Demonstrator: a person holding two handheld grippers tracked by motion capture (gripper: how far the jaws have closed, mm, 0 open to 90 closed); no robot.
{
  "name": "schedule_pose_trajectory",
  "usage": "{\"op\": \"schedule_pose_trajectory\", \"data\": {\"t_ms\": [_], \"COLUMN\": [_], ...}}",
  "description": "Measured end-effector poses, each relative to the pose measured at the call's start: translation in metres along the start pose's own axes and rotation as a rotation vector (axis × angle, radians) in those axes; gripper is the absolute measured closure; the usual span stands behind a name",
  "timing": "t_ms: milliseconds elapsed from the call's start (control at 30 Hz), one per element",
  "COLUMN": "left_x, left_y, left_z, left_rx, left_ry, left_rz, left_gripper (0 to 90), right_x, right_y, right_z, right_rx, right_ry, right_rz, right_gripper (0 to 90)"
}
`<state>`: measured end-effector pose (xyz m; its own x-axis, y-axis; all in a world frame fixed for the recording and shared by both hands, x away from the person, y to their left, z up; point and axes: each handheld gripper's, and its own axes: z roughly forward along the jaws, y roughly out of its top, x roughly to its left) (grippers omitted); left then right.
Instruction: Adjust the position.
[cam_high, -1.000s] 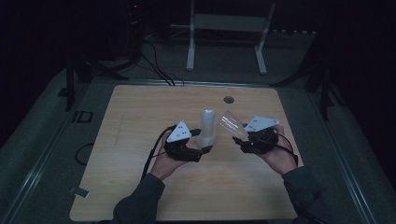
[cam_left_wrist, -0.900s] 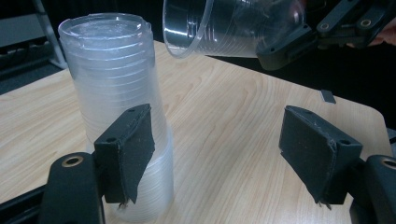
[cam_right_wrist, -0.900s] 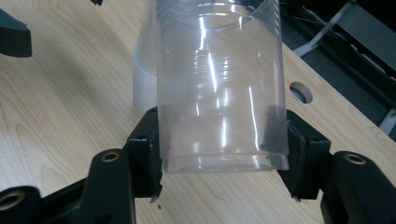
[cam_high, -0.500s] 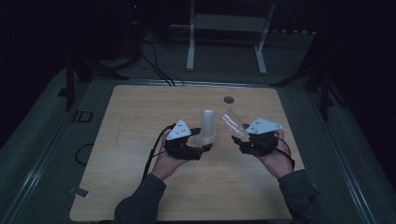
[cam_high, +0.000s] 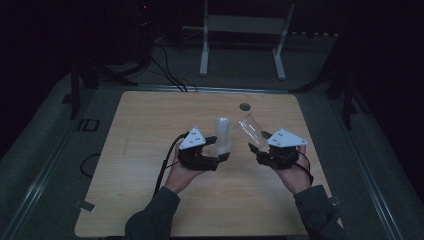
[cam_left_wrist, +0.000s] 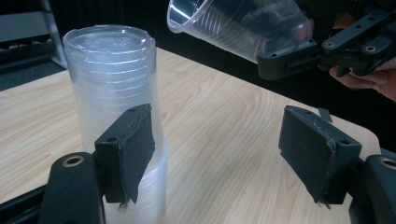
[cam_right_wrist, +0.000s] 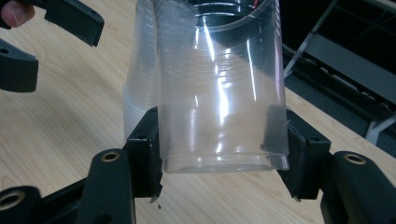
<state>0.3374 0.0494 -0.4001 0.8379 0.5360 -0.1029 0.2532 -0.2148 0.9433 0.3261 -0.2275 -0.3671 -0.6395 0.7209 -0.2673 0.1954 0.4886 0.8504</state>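
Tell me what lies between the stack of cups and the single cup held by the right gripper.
Nothing: in the high view only bare table shows between the stack of cups and the single cup.

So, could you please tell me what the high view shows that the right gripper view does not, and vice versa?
High view: the whole wooden table, a white stand behind it and a dark round spot on the tabletop. Right gripper view: up close, the right gripper with its pads pressing the base of a single clear plastic cup. Both: that cup, the stack of clear cups and the open left gripper.
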Motion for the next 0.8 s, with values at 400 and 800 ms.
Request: {"op": "schedule_pose_trajectory", "data": {"t_ms": [400,800], "left_x": [-0.0001,0.0012], "left_y": [0.0022,0.0048], "left_z": [0.0009,0.0014], "left_rx": [-0.024,-0.047], "left_ry": [-0.015,-0.020], "left_rz": [-0.026,-0.057], "left_gripper": [25.9,25.8], "right_x": [0.0017,0.0071], "right_y": [-0.0009,-0.0028], "right_z": [-0.0033,-0.0032], "right_rx": [-0.051,-0.100], "right_ry": [-0.018,-0.028], "right_rz": [0.006,0.024], "right_gripper": [41.3,41.3]}}
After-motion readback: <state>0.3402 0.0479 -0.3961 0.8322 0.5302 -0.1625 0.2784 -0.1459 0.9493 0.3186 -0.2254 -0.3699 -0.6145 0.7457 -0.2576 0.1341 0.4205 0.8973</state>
